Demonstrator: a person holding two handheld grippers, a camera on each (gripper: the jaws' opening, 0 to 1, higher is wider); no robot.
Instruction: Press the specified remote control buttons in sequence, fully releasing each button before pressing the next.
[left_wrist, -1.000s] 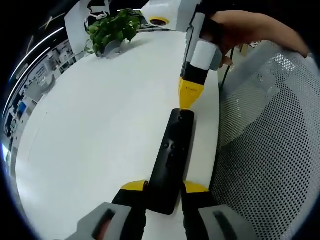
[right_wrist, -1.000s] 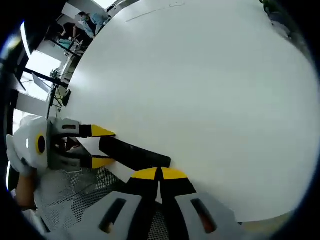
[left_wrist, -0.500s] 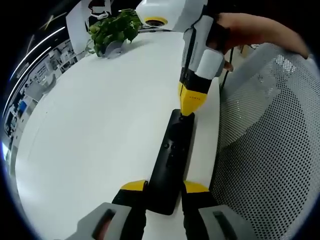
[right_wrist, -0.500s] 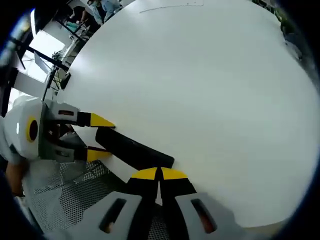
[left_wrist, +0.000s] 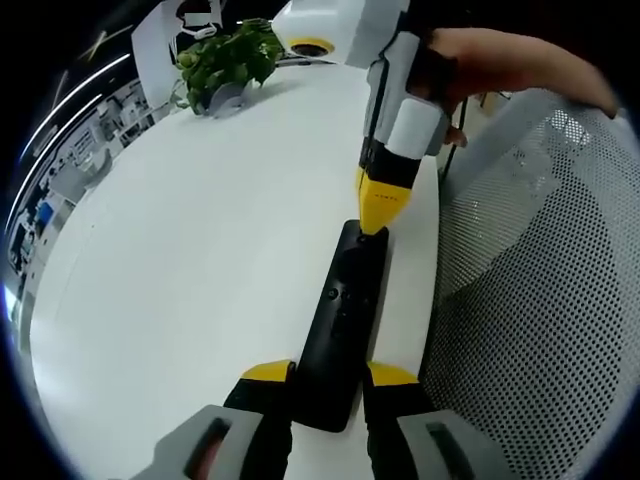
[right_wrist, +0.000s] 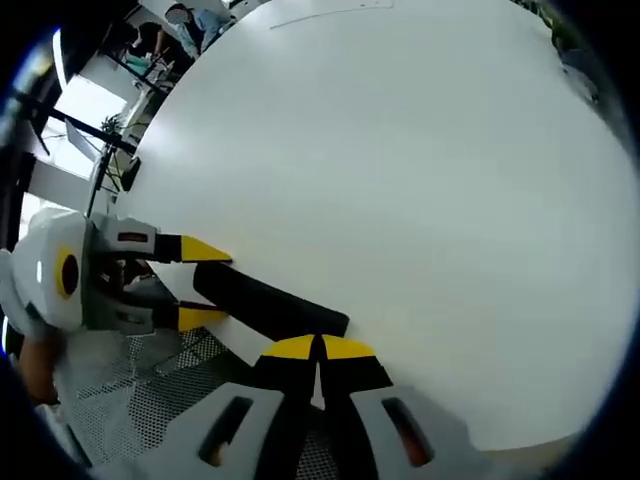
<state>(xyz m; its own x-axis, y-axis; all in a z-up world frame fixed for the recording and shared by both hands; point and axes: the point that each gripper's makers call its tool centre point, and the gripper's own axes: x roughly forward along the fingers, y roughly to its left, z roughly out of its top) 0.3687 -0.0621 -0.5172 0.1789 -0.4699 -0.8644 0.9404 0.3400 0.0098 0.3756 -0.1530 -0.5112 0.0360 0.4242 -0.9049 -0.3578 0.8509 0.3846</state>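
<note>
The long black plastic remote control (left_wrist: 343, 320) lies on the white round table (left_wrist: 190, 260), close to the table's edge beside a white perforated mesh chair back (left_wrist: 540, 300). In the left gripper view its near end sits between the two yellow-tipped jaws of the left gripper (left_wrist: 330, 375), which close against its sides and grip it; the body runs straight away from them along the table. In the right gripper view the same remote (right_wrist: 268, 305) runs slantwise from the left gripper (right_wrist: 205, 283) toward the right gripper (right_wrist: 319, 348).

The right gripper (left_wrist: 375, 215), held in a person's hand (left_wrist: 500, 65), comes down from above onto the far end of the remote, its yellow tip touching the top surface there. Whether a button is pressed in cannot be told.

Against the picture half a second ago little differs: the right gripper's tip rests at the same far end of the remote, and the remote lies as it did. A second ago that tip stood just above the remote's end, not on it.

In its own view the right gripper's jaws meet at their yellow tips, closed together with nothing between them. A green leafy potted plant (left_wrist: 225, 58) stands at the table's far side.
</note>
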